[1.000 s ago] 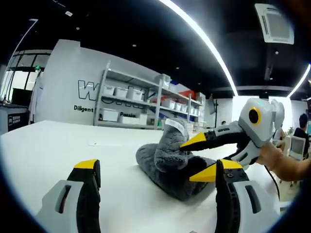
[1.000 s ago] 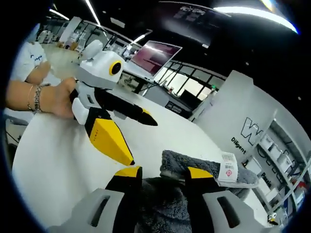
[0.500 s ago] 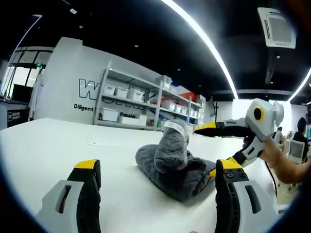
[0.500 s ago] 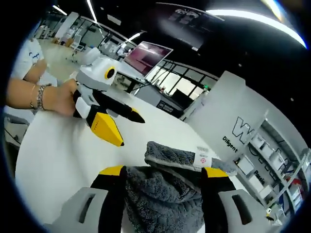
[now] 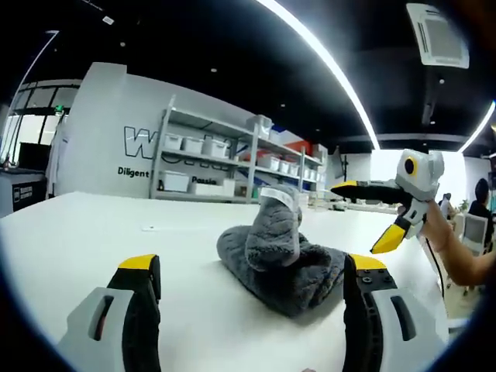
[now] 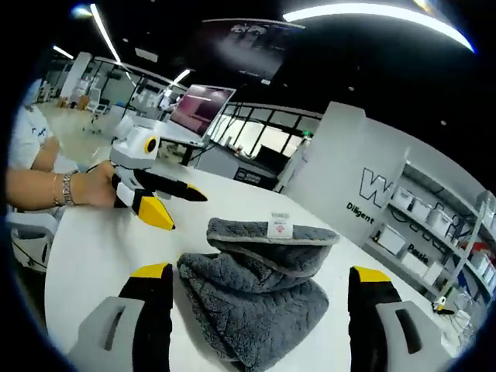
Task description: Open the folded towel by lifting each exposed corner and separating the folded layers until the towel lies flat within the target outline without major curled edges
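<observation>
A dark grey fluffy towel (image 5: 273, 252) lies bunched in folds on the white table (image 5: 70, 232), one flap standing up with a white label (image 5: 277, 195) at its top. My left gripper (image 5: 252, 267) is open, its jaws wide apart just short of the towel. My right gripper (image 5: 360, 217), held by a hand, hovers open to the right of the towel and apart from it. In the right gripper view the towel (image 6: 256, 298) sits just beyond my open right gripper (image 6: 260, 273), its label (image 6: 279, 226) on the raised flap. The left gripper (image 6: 184, 211) stands open at the left.
Shelves with white bins (image 5: 209, 167) stand behind the table against a lettered white wall. A large screen (image 6: 203, 108) and desks lie beyond the table's far side. A hand with a bracelet (image 6: 74, 190) holds the left gripper. A seated person (image 5: 484, 205) is far right.
My right gripper has opened wide, let go of the towel and pulled back from it. The raised flap stays standing. The left gripper has not moved.
</observation>
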Action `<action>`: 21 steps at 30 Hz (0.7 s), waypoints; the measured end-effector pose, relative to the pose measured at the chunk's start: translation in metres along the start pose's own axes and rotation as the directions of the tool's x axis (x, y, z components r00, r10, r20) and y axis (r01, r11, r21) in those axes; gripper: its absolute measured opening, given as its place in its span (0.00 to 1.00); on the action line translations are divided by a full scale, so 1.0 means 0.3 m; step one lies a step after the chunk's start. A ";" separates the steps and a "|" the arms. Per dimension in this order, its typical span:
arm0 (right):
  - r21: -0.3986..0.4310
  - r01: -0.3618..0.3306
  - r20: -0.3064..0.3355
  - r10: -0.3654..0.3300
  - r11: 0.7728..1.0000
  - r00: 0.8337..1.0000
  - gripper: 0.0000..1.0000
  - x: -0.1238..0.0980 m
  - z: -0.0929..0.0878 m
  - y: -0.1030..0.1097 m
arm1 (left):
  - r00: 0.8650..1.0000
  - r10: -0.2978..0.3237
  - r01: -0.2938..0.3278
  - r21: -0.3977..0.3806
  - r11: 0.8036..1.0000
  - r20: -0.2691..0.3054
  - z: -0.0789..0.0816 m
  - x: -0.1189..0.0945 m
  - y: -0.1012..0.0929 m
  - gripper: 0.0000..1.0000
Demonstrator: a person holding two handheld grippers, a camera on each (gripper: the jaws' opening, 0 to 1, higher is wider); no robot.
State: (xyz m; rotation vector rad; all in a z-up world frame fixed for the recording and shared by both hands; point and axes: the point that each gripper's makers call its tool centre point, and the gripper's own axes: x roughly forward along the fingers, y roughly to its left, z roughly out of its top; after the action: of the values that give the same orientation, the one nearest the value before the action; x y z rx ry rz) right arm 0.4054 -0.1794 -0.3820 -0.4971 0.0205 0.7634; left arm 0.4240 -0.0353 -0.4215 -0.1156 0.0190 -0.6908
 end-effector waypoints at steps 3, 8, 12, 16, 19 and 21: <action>0.013 0.014 0.000 -0.014 1.000 1.000 0.99 -0.023 -0.011 -0.012 | 1.000 0.000 0.000 0.002 1.000 -0.001 0.000 -0.002 -0.001 0.97; 0.055 0.020 -0.004 -0.020 0.998 1.000 0.99 -0.051 -0.052 -0.015 | 1.000 0.006 -0.006 -0.007 1.000 0.006 0.005 -0.008 0.006 0.97; 0.115 0.042 -0.010 -0.041 0.993 0.999 0.99 -0.068 -0.108 -0.026 | 1.000 0.005 -0.005 0.004 1.000 -0.003 0.000 -0.006 0.001 0.97; 0.178 0.041 0.001 -0.042 0.983 0.999 0.99 -0.088 -0.137 -0.035 | 1.000 0.002 -0.002 0.012 1.000 -0.007 0.000 -0.004 -0.002 0.97; 0.180 0.055 -0.007 -0.054 0.982 0.999 0.99 -0.101 -0.154 -0.032 | 1.000 0.003 -0.002 0.019 1.000 -0.010 -0.001 -0.005 -0.004 0.97; 0.179 0.058 -0.009 -0.058 0.982 0.998 0.99 -0.112 -0.158 -0.031 | 1.000 0.002 -0.002 0.024 1.000 -0.012 -0.002 -0.008 -0.007 0.97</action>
State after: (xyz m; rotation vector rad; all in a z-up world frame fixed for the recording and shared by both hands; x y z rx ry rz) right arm 0.3946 -0.2280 -0.4134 -0.3267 0.0769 0.6960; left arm 0.4208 -0.0356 -0.4220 -0.0883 0.0220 -0.6898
